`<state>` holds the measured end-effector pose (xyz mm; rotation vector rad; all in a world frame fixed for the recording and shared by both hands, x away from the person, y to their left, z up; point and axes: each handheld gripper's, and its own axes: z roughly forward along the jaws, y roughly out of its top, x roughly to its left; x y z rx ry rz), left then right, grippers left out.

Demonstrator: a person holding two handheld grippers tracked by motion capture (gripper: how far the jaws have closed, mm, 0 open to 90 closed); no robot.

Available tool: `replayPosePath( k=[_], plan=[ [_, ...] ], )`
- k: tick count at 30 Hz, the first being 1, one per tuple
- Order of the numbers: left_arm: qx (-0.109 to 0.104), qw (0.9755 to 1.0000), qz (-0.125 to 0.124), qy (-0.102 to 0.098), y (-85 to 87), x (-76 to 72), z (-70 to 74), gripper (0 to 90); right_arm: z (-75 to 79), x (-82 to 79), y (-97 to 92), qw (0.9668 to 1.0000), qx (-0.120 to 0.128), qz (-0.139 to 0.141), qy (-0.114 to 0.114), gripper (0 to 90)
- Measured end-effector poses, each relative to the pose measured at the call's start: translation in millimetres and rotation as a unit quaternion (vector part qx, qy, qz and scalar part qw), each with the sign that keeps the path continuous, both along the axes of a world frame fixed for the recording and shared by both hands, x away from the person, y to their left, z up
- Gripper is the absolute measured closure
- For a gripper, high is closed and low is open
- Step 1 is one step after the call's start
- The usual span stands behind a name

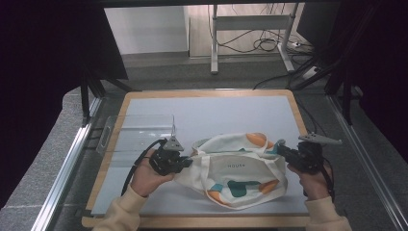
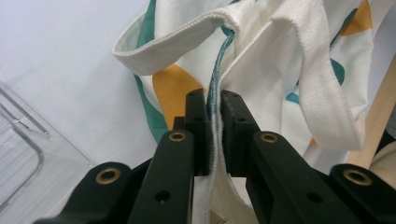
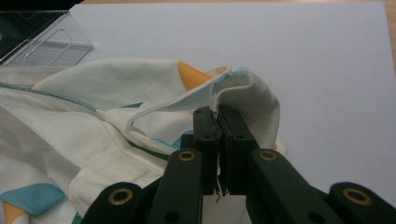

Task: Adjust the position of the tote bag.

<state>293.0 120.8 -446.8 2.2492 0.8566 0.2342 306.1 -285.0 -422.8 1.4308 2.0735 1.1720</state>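
Note:
A cream tote bag (image 1: 238, 169) with orange and teal patches lies crumpled on the white mat, between my two hands. My left gripper (image 1: 188, 162) is shut on the bag's left edge; in the left gripper view the teal-stitched hem (image 2: 215, 100) runs pinched between the black jaws of the left gripper (image 2: 214, 100), with a handle strap (image 2: 322, 88) hanging to the right. My right gripper (image 1: 279, 148) is shut on the bag's right edge. Folded cream cloth (image 3: 247, 95) is clamped at the tips of the right gripper (image 3: 217, 114) in its own view.
A clear plastic tray (image 1: 137, 131) stands at the left of the white mat (image 1: 216, 110), just behind my left hand. The wooden table edge (image 1: 207, 92) frames the mat. Beyond it are a metal stand (image 1: 250, 29) and cables on the floor.

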Motion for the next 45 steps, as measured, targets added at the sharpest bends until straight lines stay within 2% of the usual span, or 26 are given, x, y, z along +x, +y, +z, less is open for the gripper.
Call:
replayPosePath(
  k=[9,11,16,18,20,23,27,28,29,31,36,38,41,45],
  plan=[
    [-0.001,1.0000,0.000,0.002,-2.9,-0.3,-7.2,81.3,-19.7,4.0,-4.8,0.9998,0.016,-0.005,0.011,85.1],
    [0.002,1.0000,-0.002,0.001,-3.1,-0.5,-8.0,81.0,-21.3,3.6,-6.1,0.9998,0.015,-0.006,0.012,85.1],
    [-0.009,0.9999,0.000,0.004,-1.5,-0.7,-9.3,79.1,-21.8,2.8,-6.2,0.9998,0.014,-0.006,0.010,84.8],
    [-0.010,0.9999,-0.006,0.006,-0.4,-1.4,-7.9,76.0,-21.5,2.9,-6.3,0.9999,0.014,-0.003,0.009,83.6],
    [-0.016,0.9998,-0.012,0.004,1.2,-3.6,-3.5,70.8,-20.6,2.4,-7.3,0.9998,0.016,-0.001,0.007,78.9],
    [-0.034,0.9992,-0.018,-0.007,6.2,-8.1,8.4,60.2,-16.8,0.0,-9.9,0.9997,0.024,0.003,-0.003,63.0],
    [-0.065,0.9973,-0.009,-0.033,13.9,-14.6,23.4,49.8,-8.5,-3.6,-11.5,0.9993,0.026,0.011,-0.023,48.0],
    [-0.076,0.9964,0.000,-0.038,15.7,-16.1,26.2,47.4,-6.4,-4.4,-11.1,0.9992,0.024,0.012,-0.031,45.1],
    [-0.078,0.9961,0.007,-0.041,17.5,-16.9,28.0,44.4,-3.4,-5.3,-10.2,0.9990,0.023,0.014,-0.036,41.9],
    [-0.078,0.9959,0.004,-0.044,19.5,-18.2,30.3,43.5,3.1,-6.3,-7.8,0.9984,0.019,0.022,-0.048,37.9],
    [-0.078,0.9963,-0.009,-0.034,24.7,-19.0,32.2,40.1,14.6,-2.2,-0.8,0.9970,0.018,0.040,-0.064,33.8],
    [-0.077,0.9962,-0.001,-0.041,26.8,-19.7,33.9,38.8,16.4,-1.4,2.9,0.9960,0.018,0.055,-0.068,32.8],
    [-0.081,0.9955,-0.002,-0.049,28.4,-20.5,35.9,36.7,18.5,-2.6,8.0,0.9947,0.012,0.073,-0.071,31.1],
    [-0.078,0.9954,0.005,-0.055,28.1,-19.9,35.2,33.3,24.7,-5.0,12.0,0.9930,0.008,0.087,-0.079,29.4]
  ],
)
